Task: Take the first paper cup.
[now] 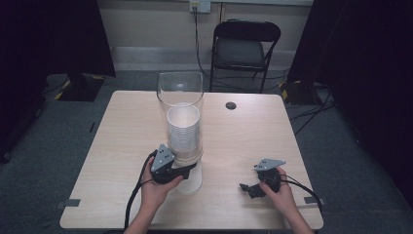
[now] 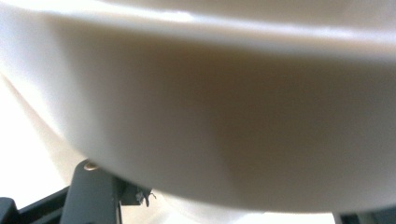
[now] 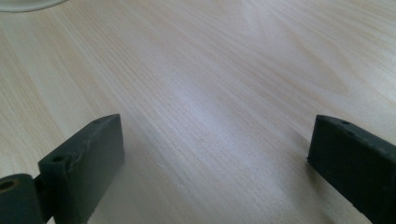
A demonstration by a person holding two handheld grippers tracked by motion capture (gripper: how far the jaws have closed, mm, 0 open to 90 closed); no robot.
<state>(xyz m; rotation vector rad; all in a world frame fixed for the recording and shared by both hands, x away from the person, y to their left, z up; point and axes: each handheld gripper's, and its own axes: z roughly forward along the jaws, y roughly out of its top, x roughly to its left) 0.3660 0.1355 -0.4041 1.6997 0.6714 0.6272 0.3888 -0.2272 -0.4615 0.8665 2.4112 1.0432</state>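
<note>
Cup stack [image 1: 183, 131]: white, finely ribbed. Tube [image 1: 179, 90]: clear. Table [image 1: 253, 141]: pale wood grain; grippers' jaws black.

I see a pale wood-grain table [image 1: 122, 146], matt with a soft sheen and fine straight grain, smooth under my right gripper [image 3: 215, 154], whose jaws look like dull black plastic with a slightly rough face. The stack of cups [image 1: 183, 134] looks like white ribbed plastic or paper; I cannot tell which. Close up in my left gripper view its wall [image 2: 210, 116] is smooth and faintly glossy. The tall tube [image 1: 180, 90] around it is clear, shiny plastic. The folding chair [image 1: 246, 48] has a dark, matt seat.
</note>
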